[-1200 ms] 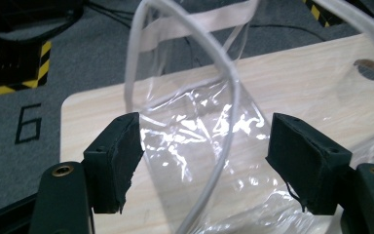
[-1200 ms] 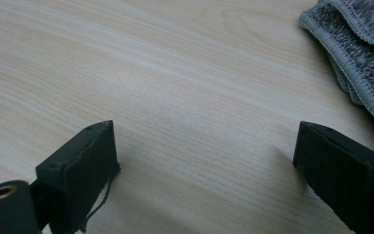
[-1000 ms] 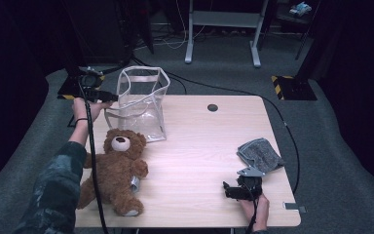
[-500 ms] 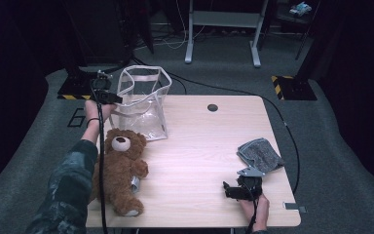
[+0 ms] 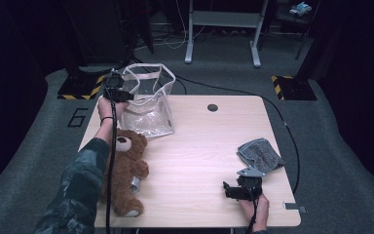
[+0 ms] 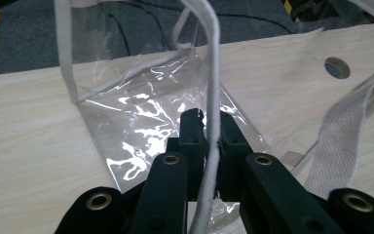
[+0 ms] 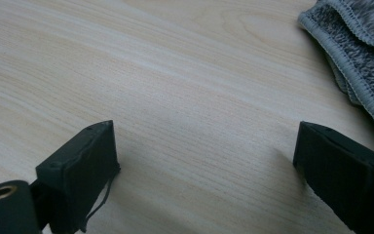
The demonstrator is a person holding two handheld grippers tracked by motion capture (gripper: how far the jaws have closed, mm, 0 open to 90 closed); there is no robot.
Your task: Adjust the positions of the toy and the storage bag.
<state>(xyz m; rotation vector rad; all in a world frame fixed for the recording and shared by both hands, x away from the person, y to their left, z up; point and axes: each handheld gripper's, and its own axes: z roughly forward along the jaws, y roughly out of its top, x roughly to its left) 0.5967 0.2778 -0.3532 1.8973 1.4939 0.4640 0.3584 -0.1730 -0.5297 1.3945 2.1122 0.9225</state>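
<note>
1. We have the left gripper at the far-left corner of the table, its jaws pressed together on the white cord handle of the clear plastic bag — they have just been closing, and in the left gripper view the cord runs straight up between the two pads.
2. The bag stands upright near the table's far-left edge, mouth open, just beyond the teddy bear that lies on its back at the near-left.
3. We judge the bag very light and floppy — thin film that creases and sags, with nothing visible inside to steady it. A pull on one handle will likely tip or drag it rather than lift it square.
4. The film looks slick, so the cord or the woven webbing strap is the better hold; the cord is soft and round, and could slip sideways out of narrow pads.
5. Our right gripper rests at the near-right with its jaws spread wide over bare wood, beside the grey knitted cloth.
</note>
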